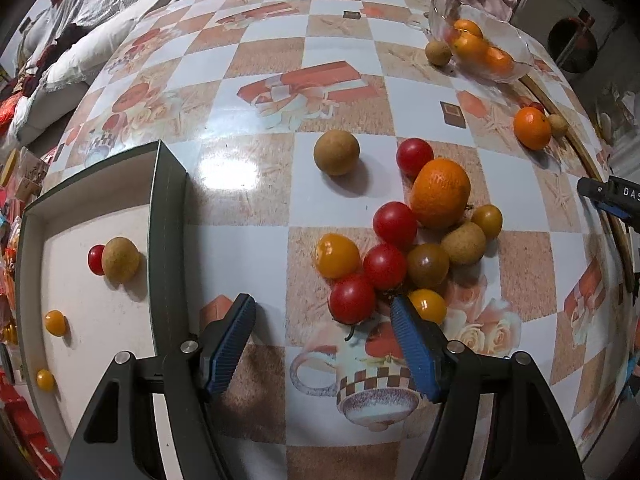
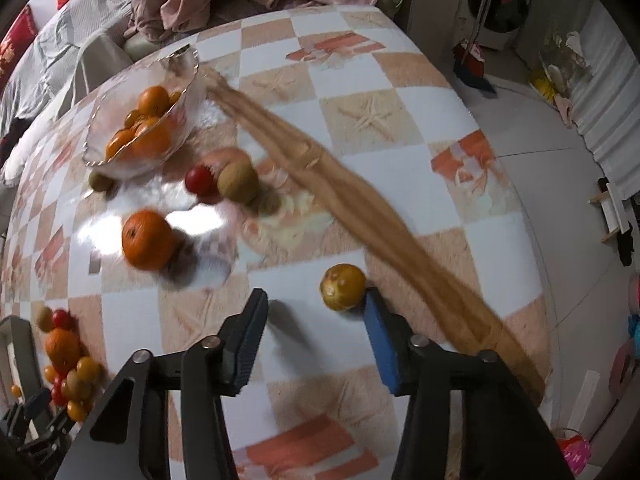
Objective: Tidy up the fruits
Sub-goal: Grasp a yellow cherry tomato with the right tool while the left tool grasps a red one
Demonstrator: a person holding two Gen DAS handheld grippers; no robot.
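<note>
My left gripper [image 1: 322, 314] is open, low over the table, with a red cherry tomato [image 1: 352, 299] just ahead between its fingers and a yellow tomato [image 1: 427, 305] beside the right finger. A cluster of tomatoes, longans and an orange [image 1: 440, 193] lies beyond. A dark box [image 1: 168, 216] on the left holds a red tomato, a longan [image 1: 120, 260] and two yellow tomatoes. My right gripper [image 2: 316, 316] is open; a yellow-brown fruit [image 2: 343, 287] sits by its right finger. A glass bowl [image 2: 120, 152] holds oranges.
A loose orange [image 2: 147, 239], a red tomato [image 2: 199, 179] and a longan [image 2: 238, 181] lie near the bowl. A wooden strip [image 2: 360, 208] runs diagonally along the table's right edge. A single longan [image 1: 336, 152] lies mid-table. Bedding and clothes lie behind.
</note>
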